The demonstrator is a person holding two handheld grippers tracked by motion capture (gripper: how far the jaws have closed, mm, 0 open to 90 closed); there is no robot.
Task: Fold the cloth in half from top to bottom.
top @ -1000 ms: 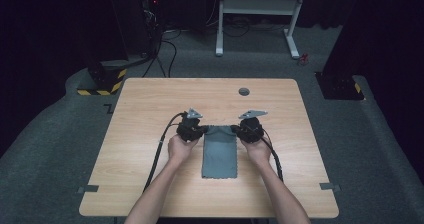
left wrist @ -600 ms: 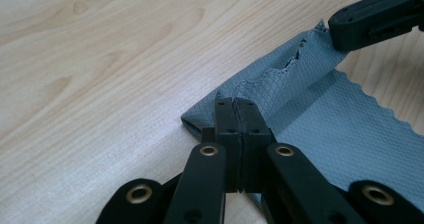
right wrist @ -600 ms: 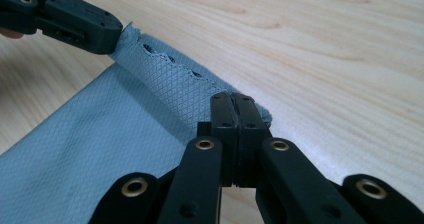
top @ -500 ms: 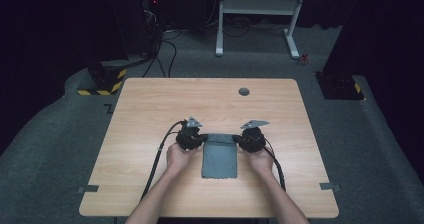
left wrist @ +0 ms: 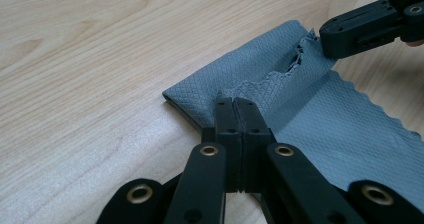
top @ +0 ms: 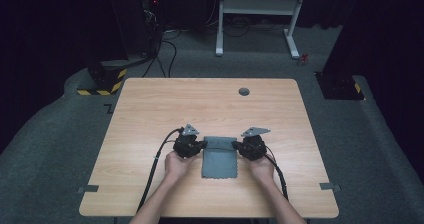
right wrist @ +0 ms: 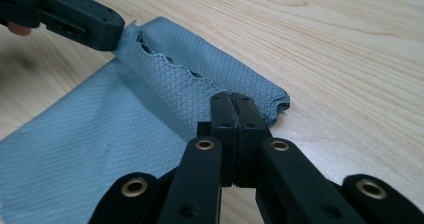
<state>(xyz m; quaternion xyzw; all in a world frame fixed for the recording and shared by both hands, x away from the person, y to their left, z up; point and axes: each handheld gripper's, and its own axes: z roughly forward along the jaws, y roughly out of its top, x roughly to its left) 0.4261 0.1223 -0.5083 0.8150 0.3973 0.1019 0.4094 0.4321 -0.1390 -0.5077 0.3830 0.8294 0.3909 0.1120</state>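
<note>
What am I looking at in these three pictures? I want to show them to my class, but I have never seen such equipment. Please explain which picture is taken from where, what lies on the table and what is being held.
No robot here: a person at a wooden table holds a hand-operated two-jaw clamp in each hand, the left gripper and the right gripper. The wide picture comes from a fixed camera above, looking down on the table. The two close-ups come from small cameras riding on the grippers, looking along their black jaws.

On the table lies a grey cloth with a diamond weave and a zigzag-cut edge. Its far edge is rolled or folded over. Each gripper is shut on one end of that fold, the left on one side and the right on the other.
</note>
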